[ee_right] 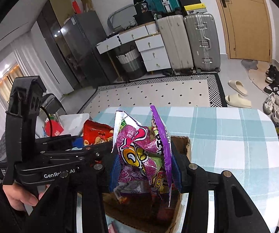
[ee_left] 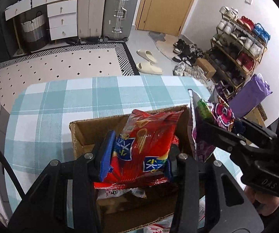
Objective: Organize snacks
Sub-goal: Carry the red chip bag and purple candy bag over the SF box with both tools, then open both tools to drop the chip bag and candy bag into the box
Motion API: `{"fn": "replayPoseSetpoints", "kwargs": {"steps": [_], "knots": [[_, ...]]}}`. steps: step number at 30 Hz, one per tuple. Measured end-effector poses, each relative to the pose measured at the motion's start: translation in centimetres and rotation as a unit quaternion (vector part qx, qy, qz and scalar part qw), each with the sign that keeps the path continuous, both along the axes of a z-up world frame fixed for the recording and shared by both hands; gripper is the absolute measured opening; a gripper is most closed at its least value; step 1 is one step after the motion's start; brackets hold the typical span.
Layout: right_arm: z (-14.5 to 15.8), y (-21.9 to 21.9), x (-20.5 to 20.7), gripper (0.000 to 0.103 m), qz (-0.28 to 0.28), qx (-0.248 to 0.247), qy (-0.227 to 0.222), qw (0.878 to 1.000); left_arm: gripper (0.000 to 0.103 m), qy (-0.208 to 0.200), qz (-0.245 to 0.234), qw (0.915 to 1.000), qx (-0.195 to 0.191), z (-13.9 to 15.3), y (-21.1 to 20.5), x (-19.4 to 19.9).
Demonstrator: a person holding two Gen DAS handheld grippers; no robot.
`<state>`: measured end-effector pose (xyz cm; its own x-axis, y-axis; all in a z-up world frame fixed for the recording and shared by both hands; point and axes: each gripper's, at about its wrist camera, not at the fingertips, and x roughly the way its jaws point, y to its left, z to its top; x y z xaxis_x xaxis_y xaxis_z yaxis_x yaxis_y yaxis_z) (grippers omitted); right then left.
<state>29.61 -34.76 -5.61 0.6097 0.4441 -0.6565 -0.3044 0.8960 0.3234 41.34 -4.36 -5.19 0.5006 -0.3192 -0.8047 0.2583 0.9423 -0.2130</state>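
My left gripper (ee_left: 136,155) is shut on a red snack bag (ee_left: 147,147) with blue labels, held over the open cardboard box (ee_left: 81,134). Its blue pads (ee_left: 106,155) press the bag from both sides. In the right wrist view my right gripper (ee_right: 145,165) is shut on a purple and pink snack bag (ee_right: 139,155), also above the cardboard box (ee_right: 184,143). The purple bag (ee_left: 211,120) and the right gripper's black body show at the right of the left wrist view. More packets lie inside the box under the red bag.
The box stands on a table with a blue and white checked cloth (ee_left: 61,104). Beyond it are a patterned rug (ee_left: 61,64), two suitcases (ee_left: 108,9), slippers (ee_left: 149,62) and a shoe rack (ee_left: 236,48). A hand (ee_right: 21,194) grips the left tool.
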Motion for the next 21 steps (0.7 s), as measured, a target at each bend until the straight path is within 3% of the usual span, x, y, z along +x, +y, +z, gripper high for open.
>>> {"fn": "replayPoseSetpoints", "kwargs": {"steps": [5,9,11,21], "knots": [[-0.5,0.5,0.4,0.045,0.002,-0.021,0.002,1.000,0.041,0.016,0.014,0.9997,0.015,-0.8,0.1,0.4],[-0.6,1.0,0.2,0.053,0.002,-0.032,0.006,0.999,0.051,0.007,0.018,0.9993,0.031,-0.7,0.2,0.1],[-0.5,0.9,0.0,0.053,0.002,-0.029,0.005,1.000,0.057,0.005,0.015,0.9995,0.028,-0.3,0.3,-0.3],[1.5,0.1,-2.0,0.053,-0.006,-0.022,-0.017,1.000,0.065,-0.019,0.023,0.9991,0.030,2.6,1.4,-3.6]]}}
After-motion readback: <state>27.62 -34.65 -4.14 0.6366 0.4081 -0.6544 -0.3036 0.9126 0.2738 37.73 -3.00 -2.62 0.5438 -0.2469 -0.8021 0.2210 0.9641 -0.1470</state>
